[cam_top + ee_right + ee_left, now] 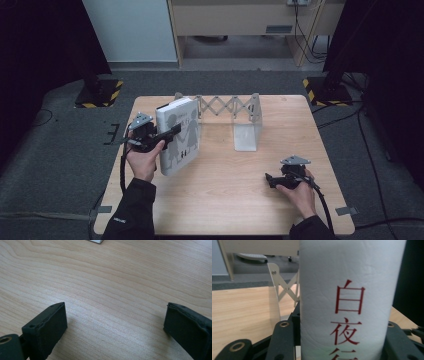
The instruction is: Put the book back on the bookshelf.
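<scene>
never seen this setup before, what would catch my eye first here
First, the white book with dark child silhouettes on its cover, held upright at the table's left by the left gripper, whose jaws are clamped on its spine; the left gripper view shows red characters running down that spine. Behind it stands an expandable metal book rack near the far edge of the table. The right gripper rests open and empty at the near right.

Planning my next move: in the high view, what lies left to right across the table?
Left claw → book → bookend rack → right claw.
</scene>
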Demonstrator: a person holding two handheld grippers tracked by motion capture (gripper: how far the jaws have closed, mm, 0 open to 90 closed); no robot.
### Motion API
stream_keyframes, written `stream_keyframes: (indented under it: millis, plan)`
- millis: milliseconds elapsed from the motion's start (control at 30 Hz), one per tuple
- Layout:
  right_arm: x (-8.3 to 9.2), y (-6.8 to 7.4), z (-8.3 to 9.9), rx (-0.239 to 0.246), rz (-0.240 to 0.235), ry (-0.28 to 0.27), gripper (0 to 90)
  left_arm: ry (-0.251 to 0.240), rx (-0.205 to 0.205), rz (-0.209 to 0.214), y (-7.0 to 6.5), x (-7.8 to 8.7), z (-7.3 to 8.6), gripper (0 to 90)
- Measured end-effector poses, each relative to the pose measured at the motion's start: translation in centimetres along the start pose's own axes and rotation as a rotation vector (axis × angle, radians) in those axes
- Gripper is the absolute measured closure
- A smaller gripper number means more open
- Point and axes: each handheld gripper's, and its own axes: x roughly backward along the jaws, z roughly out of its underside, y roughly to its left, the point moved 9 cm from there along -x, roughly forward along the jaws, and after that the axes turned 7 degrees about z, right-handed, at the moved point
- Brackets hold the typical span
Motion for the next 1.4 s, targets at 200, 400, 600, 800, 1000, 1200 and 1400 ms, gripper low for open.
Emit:
stream_keyframes:
  millis: [200,400,600,800,1000,1200,1400]
  plan:
    - [-0.1,0.0,0.0,-0.001,0.004,-0.003,4.7,-0.012,0.01,-0.035,1.4,-1.5,-0.5,52.5]
    - [-0.1,0.0,0.0,0.004,0.004,-0.002,4.5,-0.025,0.013,-0.094,2.9,-3.0,-0.8,52.5]
    - [-0.1,0.0,0.0,0.003,0.003,-0.002,4.4,-0.026,0.008,-0.111,3.4,-4.0,-0.5,52.5]
    - [-0.1,0.0,0.0,0.005,0.006,-0.001,4.1,-0.029,-0.012,-0.125,3.5,-5.2,0.3,52.4]
    - [-0.1,0.0,0.0,0.006,0.006,-0.001,4.1,-0.03,-0.028,-0.13,3.4,-5.7,1.0,52.2]
    - [-0.1,0.0,0.0,0.005,0.007,-0.001,4.0,0.01,-0.068,-0.116,2.8,-5.2,1.5,51.6]
    - [-0.1,0.0,0.0,0.005,0.007,-0.001,4.0,0.062,-0.174,-0.104,1.3,-4.4,2.7,51.5]
